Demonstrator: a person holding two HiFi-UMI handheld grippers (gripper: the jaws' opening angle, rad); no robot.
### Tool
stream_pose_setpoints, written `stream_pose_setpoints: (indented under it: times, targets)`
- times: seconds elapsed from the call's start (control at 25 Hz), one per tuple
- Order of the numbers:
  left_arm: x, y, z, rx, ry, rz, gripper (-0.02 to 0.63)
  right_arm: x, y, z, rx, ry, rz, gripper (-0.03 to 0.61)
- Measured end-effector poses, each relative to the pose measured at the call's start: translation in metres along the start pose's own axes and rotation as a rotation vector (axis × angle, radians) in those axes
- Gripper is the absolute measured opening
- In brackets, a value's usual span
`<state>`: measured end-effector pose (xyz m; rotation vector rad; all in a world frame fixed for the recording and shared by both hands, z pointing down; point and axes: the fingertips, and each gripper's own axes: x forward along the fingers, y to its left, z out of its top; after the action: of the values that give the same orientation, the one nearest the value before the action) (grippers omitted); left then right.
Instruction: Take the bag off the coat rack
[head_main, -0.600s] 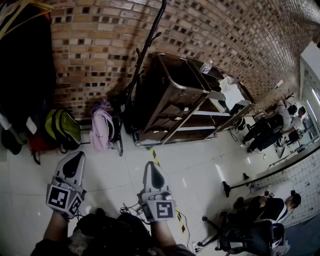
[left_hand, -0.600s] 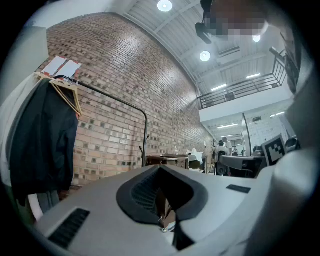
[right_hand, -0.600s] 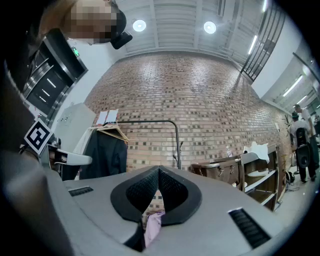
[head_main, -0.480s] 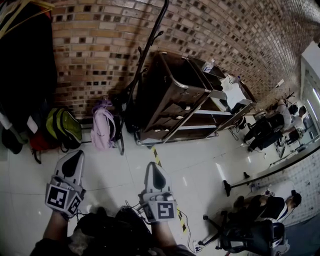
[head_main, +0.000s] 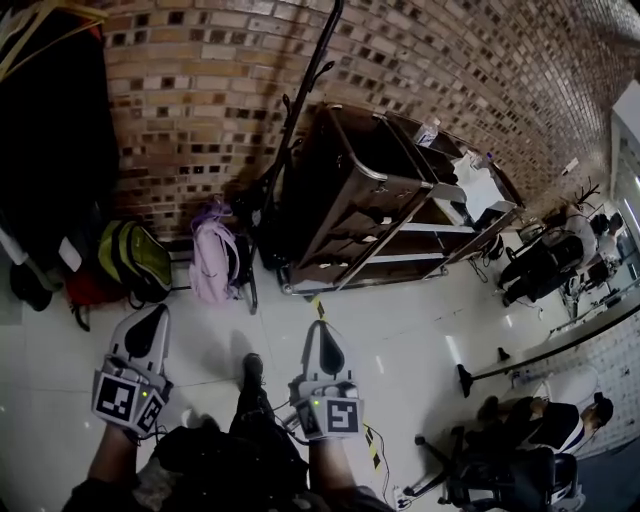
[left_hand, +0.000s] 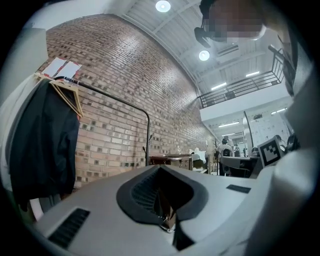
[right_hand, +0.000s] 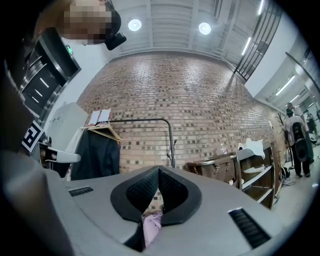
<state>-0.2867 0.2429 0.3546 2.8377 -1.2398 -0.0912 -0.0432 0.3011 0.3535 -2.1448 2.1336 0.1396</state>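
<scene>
Big open-plan workplace in a loft-style hall: brick wall, glossy white tile floor, round ceiling lights, mezzanine railing. Coat rack with dark coat, backpacks dumped by wall, people seated, office chair.

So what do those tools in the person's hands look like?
Both the left tool and the right tool are pale grey and wedge-shaped, with a black teardrop patch on top. Each carries a cube with black-and-white square markers at the back.
</scene>
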Motion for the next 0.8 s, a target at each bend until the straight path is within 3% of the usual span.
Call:
stream_pose_setpoints:
  times: [0.24,0.48,0.8]
  targets:
    - [0.039,0.024,-0.002,-0.006,-0.001,0.071,0.015,0.061,-0.022,-0.008,-0.001,-0.021,0.041,0.029]
    - [0.099,0.035,0.005,-0.006,-0.024,0.080,0.015,0.120,-0.056,-0.012,0.027,-0.039,0.052,0.030]
    - [0.182,0.045,-0.005,0.012,0.008,0.099,0.015,0.190,-0.108,-0.028,0.049,-0.023,0.050,0.030]
